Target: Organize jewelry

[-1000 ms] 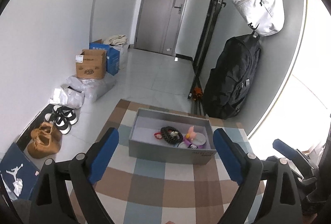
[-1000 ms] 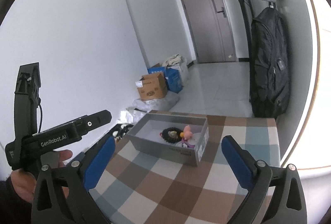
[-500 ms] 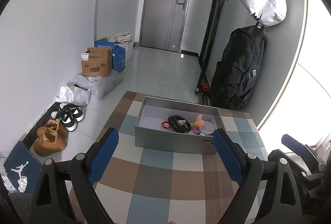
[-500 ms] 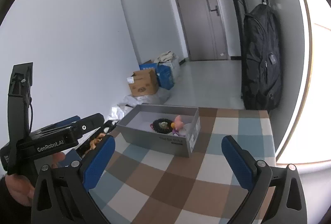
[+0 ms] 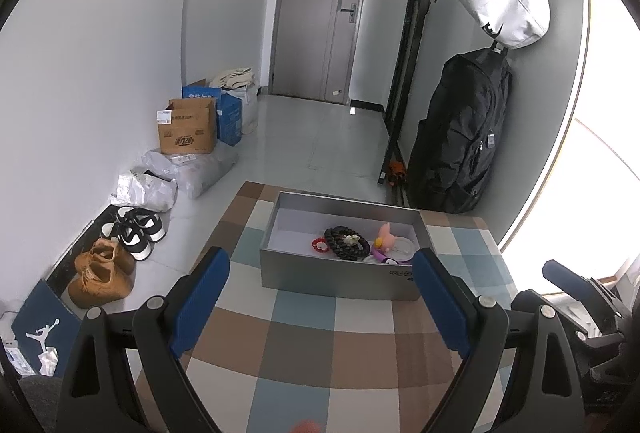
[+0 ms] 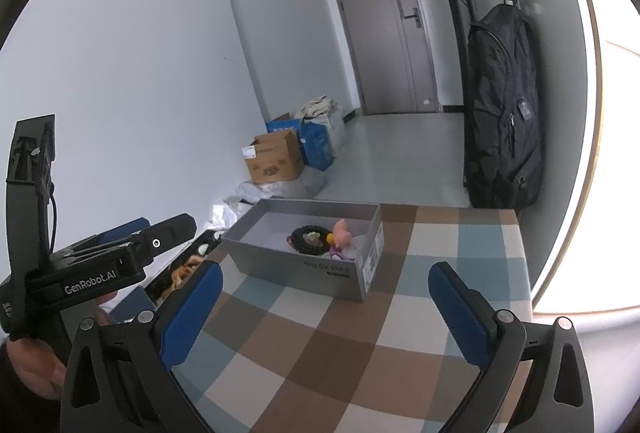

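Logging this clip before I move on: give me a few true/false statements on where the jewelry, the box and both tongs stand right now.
1. The grey box stands on the checked tablecloth. True.
2. The left tongs are shut on the black braided bracelet. False: they are open and empty, short of the box; the bracelet lies inside it.
3. The right tongs are open and hold nothing. True.
4. The pink figure lies on the cloth outside the box. False: it is inside, beside the bracelet.
5. The box has its lid on. False: it is open on top and its contents show.
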The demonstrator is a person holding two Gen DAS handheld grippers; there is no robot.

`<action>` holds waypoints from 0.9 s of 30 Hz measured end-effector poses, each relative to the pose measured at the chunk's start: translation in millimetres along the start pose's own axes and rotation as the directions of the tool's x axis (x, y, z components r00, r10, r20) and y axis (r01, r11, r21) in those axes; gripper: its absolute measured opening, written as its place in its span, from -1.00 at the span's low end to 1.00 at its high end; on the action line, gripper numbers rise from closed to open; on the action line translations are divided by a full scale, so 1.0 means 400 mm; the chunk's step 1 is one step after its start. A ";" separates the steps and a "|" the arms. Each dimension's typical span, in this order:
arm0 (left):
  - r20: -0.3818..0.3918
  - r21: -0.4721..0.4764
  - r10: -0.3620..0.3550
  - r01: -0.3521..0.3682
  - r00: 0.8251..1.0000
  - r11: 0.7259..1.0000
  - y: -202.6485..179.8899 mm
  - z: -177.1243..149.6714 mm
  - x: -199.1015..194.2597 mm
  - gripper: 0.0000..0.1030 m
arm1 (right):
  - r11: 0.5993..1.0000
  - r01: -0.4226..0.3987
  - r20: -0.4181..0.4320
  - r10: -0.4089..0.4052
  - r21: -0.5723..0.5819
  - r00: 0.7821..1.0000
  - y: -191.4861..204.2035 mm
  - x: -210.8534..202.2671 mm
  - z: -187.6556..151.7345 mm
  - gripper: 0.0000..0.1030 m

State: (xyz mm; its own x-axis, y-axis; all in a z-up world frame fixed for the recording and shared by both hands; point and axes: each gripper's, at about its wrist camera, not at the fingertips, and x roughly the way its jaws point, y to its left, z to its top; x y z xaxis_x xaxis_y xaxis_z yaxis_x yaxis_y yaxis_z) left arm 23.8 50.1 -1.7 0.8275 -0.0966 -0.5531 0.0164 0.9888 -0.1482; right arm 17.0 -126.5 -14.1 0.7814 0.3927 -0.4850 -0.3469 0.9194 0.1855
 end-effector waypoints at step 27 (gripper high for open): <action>-0.023 -0.015 -0.008 0.007 1.000 1.000 -0.002 0.001 0.009 0.75 | 1.000 0.010 -0.017 -0.010 0.003 1.000 -0.001 0.005 -0.009 1.00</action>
State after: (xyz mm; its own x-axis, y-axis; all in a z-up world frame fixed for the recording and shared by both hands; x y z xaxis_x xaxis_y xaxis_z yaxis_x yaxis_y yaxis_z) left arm 27.1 49.0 -3.4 0.8141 -0.1069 -0.5708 0.0141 0.9863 -0.1646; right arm 16.8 -126.3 -18.1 0.7761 0.3827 -0.5012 -0.3373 0.9235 0.1828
